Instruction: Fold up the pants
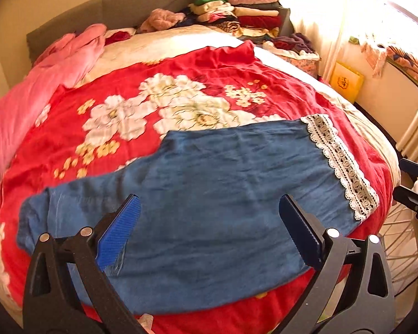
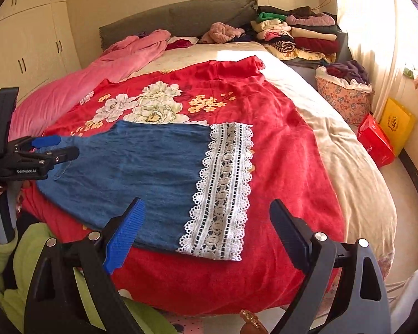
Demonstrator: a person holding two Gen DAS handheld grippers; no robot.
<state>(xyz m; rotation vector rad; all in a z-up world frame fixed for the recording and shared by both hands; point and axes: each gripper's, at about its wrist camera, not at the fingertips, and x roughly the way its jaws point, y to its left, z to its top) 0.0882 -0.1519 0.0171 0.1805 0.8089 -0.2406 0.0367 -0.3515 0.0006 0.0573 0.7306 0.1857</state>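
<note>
Left wrist view: the left gripper (image 1: 209, 222) hangs with its jaws spread wide, empty, above the blue pants (image 1: 203, 194), which lie flat on the red flowered blanket (image 1: 181, 83).

Right wrist view: the right gripper (image 2: 207, 233) is likewise spread apart and empty, near the pants' white lace hem (image 2: 223, 189). Folded clothes (image 2: 295, 33) are stacked by the headboard.

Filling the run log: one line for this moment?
pants flat on bed | lace hem right | left gripper open | right gripper open
</note>
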